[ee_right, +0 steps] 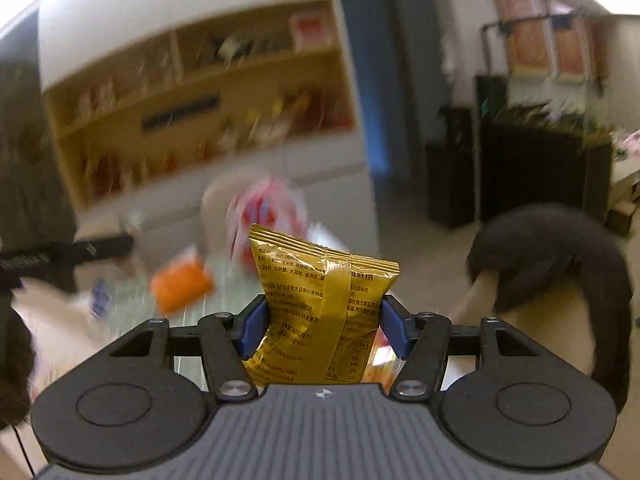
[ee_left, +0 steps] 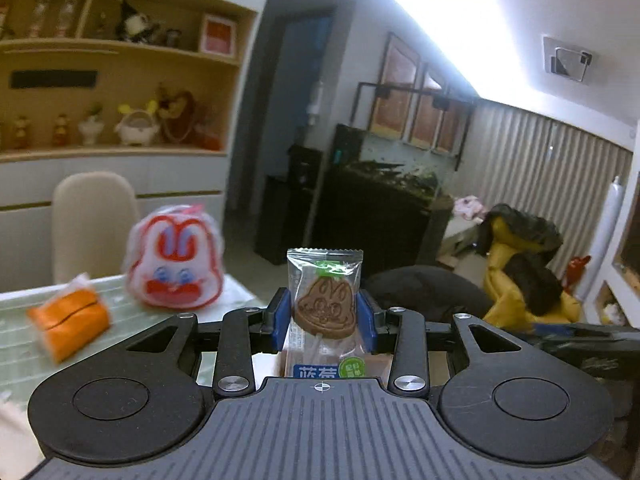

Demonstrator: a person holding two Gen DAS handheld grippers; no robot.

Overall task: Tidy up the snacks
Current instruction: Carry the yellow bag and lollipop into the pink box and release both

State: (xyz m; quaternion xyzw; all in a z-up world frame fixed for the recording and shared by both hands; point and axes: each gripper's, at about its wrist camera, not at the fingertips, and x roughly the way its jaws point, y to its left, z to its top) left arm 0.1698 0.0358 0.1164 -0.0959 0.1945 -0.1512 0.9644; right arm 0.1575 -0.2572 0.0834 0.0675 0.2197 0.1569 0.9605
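My left gripper (ee_left: 325, 314) is shut on a clear-wrapped chocolate lollipop (ee_left: 326, 304) shaped like a rabbit face, held upright above the table. My right gripper (ee_right: 324, 320) is shut on a crinkled gold snack packet (ee_right: 320, 312), also lifted in the air. On the table lie an orange snack pack (ee_left: 68, 320), which also shows in the right wrist view (ee_right: 180, 284), and a white-and-red rabbit-face bag (ee_left: 174, 258), blurred in the right wrist view (ee_right: 264, 216).
The table with a pale green cover (ee_left: 24, 344) lies at lower left. A beige chair (ee_left: 94, 224) stands behind it. Wooden shelves (ee_left: 120, 80) with figurines are on the far wall. A dark fish tank cabinet (ee_left: 380, 216) stands to the right.
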